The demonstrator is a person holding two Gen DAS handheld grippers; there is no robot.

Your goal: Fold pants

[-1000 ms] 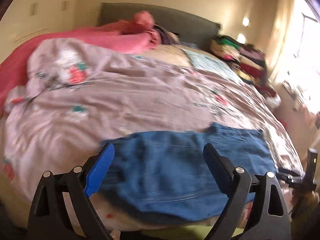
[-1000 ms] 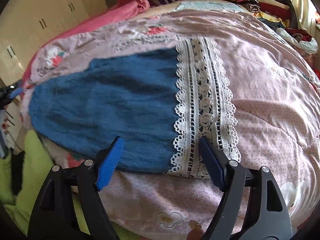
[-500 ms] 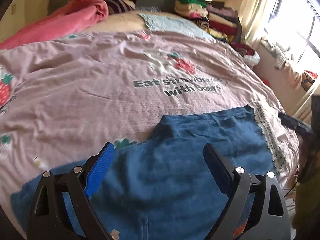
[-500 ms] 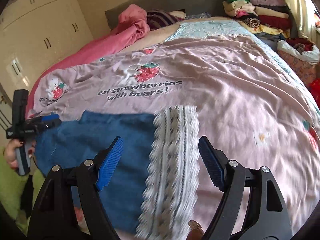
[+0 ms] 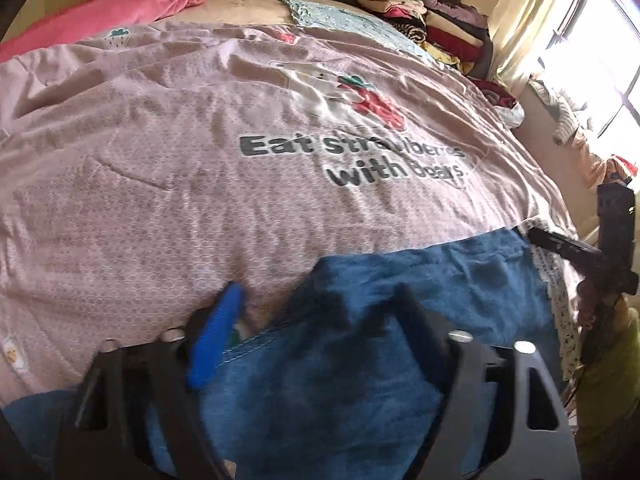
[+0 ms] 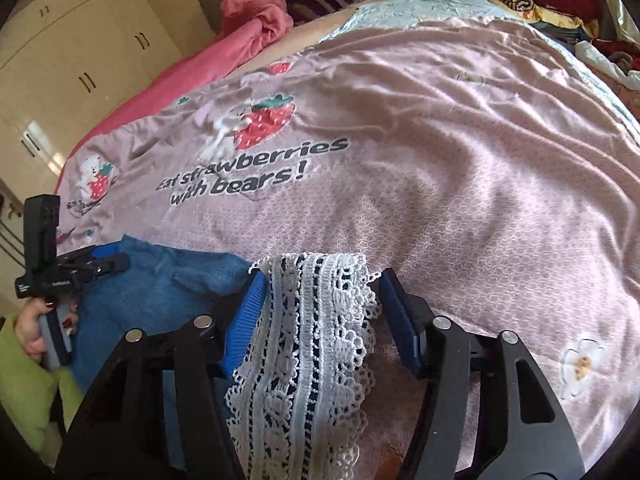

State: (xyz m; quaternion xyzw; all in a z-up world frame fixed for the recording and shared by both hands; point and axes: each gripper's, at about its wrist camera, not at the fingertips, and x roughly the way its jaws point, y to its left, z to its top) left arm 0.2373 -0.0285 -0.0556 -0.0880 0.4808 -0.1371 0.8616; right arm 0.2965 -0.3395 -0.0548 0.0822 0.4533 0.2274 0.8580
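Blue denim pants (image 5: 400, 320) with a white lace hem (image 6: 316, 344) lie along the near edge of a bed. My left gripper (image 5: 320, 320) straddles the blue waist end, jaws partly closed, blurred, with cloth between them. My right gripper (image 6: 320, 312) straddles the lace hem, jaws narrowed around it but not pressed together. The pants also show in the right wrist view (image 6: 160, 280). Each gripper shows in the other's view: the left gripper (image 6: 92, 264) at the far left, the right gripper (image 5: 568, 248) at the far right.
A pink duvet (image 6: 460, 152) printed "Eat strawberries with bears!" covers the bed. A pink blanket (image 6: 256, 36) lies near the headboard. Stacked folded clothes (image 5: 432, 12) stand at the far right corner. Cupboards (image 6: 72, 64) line the left wall. A window (image 5: 600, 60) is at right.
Both grippers moved forward and down onto the pants. Both sets of jaws narrowed from wide open: the left around the blue waist end, the right around the lace hem.
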